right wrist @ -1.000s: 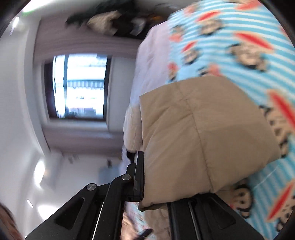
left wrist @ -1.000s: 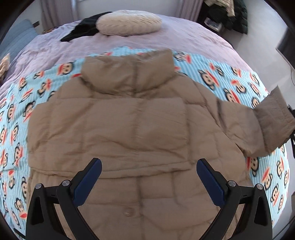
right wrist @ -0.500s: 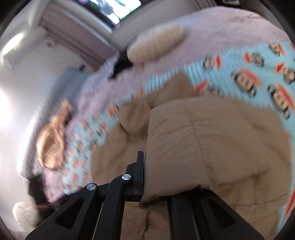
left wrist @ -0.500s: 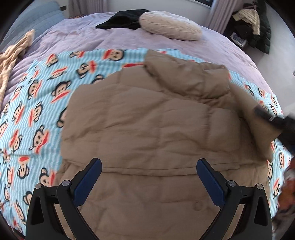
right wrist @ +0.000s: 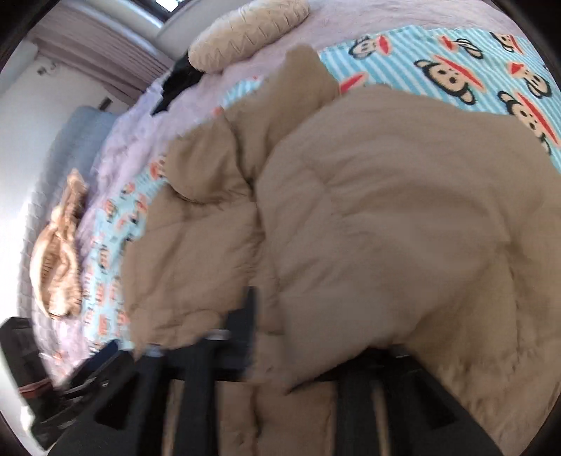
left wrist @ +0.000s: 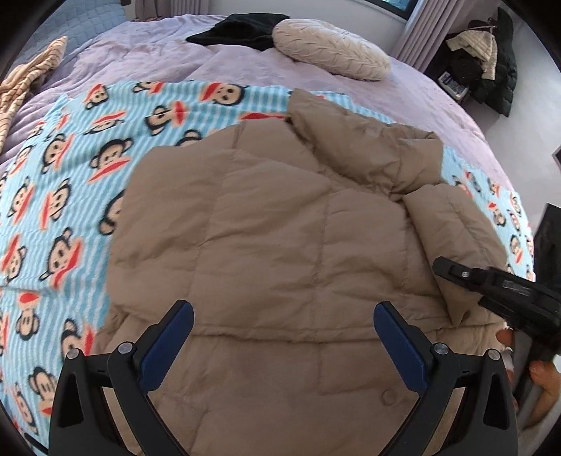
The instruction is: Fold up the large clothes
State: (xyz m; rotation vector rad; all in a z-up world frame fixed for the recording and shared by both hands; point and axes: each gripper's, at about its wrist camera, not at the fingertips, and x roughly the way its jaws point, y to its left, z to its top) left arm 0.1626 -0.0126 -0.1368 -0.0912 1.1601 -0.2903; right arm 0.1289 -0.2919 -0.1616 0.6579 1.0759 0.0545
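Observation:
A tan puffer jacket (left wrist: 280, 245) lies spread on a monkey-print blanket (left wrist: 70, 168) on the bed. My left gripper (left wrist: 284, 336) is open and empty, hovering above the jacket's lower part. My right gripper (left wrist: 452, 280) is shut on the jacket's right sleeve (left wrist: 452, 224), which lies folded inward over the jacket's right side. In the right wrist view the sleeve (right wrist: 385, 217) fills the middle and the gripper (right wrist: 280, 336) at its near end is blurred.
A cream pillow (left wrist: 329, 49) and a black garment (left wrist: 242, 28) lie at the far end of the lilac bed cover (left wrist: 147, 63). A striped tan cloth (left wrist: 24, 80) lies at the far left. Piled clothes (left wrist: 480, 49) stand at the far right.
My right gripper has carried the sleeve from out at the right side inward onto the jacket body. The left gripper has stayed open and its view has shifted left over the jacket.

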